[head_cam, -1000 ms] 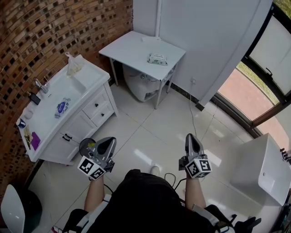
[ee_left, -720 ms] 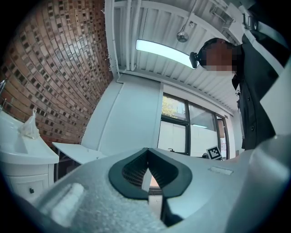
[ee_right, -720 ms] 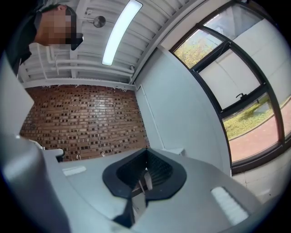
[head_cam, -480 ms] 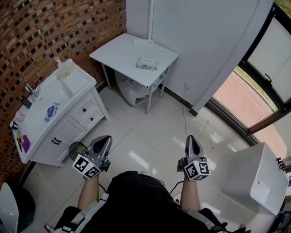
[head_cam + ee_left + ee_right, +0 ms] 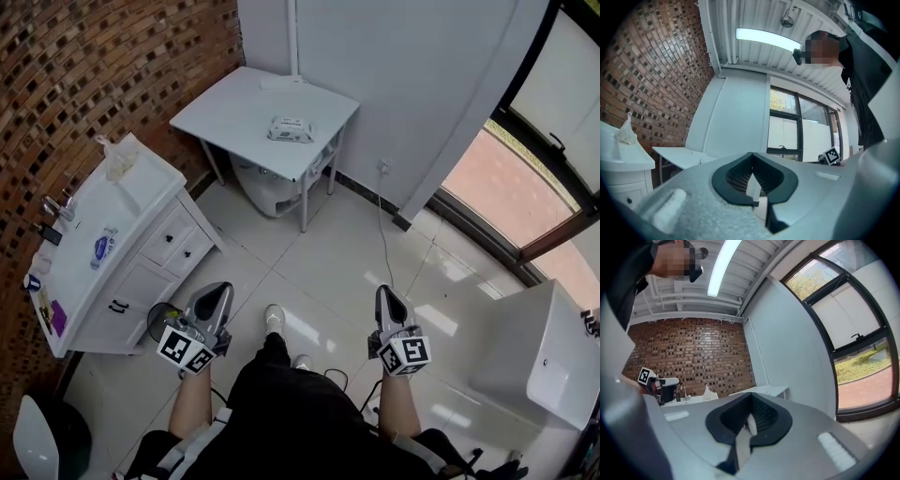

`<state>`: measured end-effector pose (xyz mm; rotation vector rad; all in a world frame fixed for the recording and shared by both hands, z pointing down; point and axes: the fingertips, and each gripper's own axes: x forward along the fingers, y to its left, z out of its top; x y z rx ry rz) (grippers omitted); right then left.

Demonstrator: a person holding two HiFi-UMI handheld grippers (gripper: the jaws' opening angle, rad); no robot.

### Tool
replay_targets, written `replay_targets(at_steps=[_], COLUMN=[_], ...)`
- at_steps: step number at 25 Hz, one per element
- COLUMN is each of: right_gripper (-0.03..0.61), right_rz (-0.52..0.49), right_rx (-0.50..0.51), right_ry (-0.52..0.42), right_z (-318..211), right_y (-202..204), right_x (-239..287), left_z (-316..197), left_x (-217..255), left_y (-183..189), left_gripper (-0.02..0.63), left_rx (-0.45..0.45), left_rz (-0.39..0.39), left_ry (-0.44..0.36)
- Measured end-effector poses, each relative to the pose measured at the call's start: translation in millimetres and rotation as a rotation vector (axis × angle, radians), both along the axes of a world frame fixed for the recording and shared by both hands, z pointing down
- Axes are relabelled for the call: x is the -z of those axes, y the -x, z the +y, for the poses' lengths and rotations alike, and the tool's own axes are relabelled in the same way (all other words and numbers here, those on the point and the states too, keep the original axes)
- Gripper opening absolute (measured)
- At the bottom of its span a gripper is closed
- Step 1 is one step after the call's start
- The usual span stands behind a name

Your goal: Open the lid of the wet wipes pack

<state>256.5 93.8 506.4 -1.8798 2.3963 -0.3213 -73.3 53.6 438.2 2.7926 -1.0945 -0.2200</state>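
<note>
Head view: the wet wipes pack lies on the white bench at twelve o'clock, well apart from the left tongs at seven o'clock and the right tongs at five.
Left gripper view: tongs closed, nothing between them.
Right gripper view: tongs closed, likewise empty.

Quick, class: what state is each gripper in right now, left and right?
Left gripper: closed, holding nothing.
Right gripper: closed, holding nothing.
</note>
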Motion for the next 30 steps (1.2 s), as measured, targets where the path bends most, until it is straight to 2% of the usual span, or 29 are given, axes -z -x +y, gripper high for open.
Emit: replay_targets(at_steps=[4, 8, 12, 18, 22, 26, 30], right_gripper=[0.0, 0.0, 0.001, 0.0, 0.0, 0.0, 0.0], right_rz=[0.041, 0.096, 0.133, 0.138, 0.117, 0.109, 0.123], right_rx=[-0.006, -0.057, -0.072, -0.078, -0.069, -0.082, -0.103], right_ry=[-0.011, -0.013, -0.018, -0.023, -0.021, -0.012, -0.003], right_z=[-19, -45, -84, -146, -185, -213, -235], right_y=[6, -4, -11, 3, 17, 25, 25], right_x=[5, 13, 23, 29, 30, 25, 22], left_z=[-27, -75, -120, -191, -226, -259, -285], left_x=[-11, -23, -11, -5, -1, -12, -24], left_y=[4, 5, -14, -12, -9, 2, 6], left_gripper=[0.0, 0.0, 0.0, 0.0, 0.0, 0.0, 0.0], left_rx=[0.008, 0.052, -0.008, -0.03, -0.066, -0.058, -0.069], left_rz=[0.0, 0.016, 0.044, 0.1, 0.077, 0.085, 0.047], left_ry=[0.0, 0.016, -0.027, 0.001, -0.022, 0.01, 0.031])
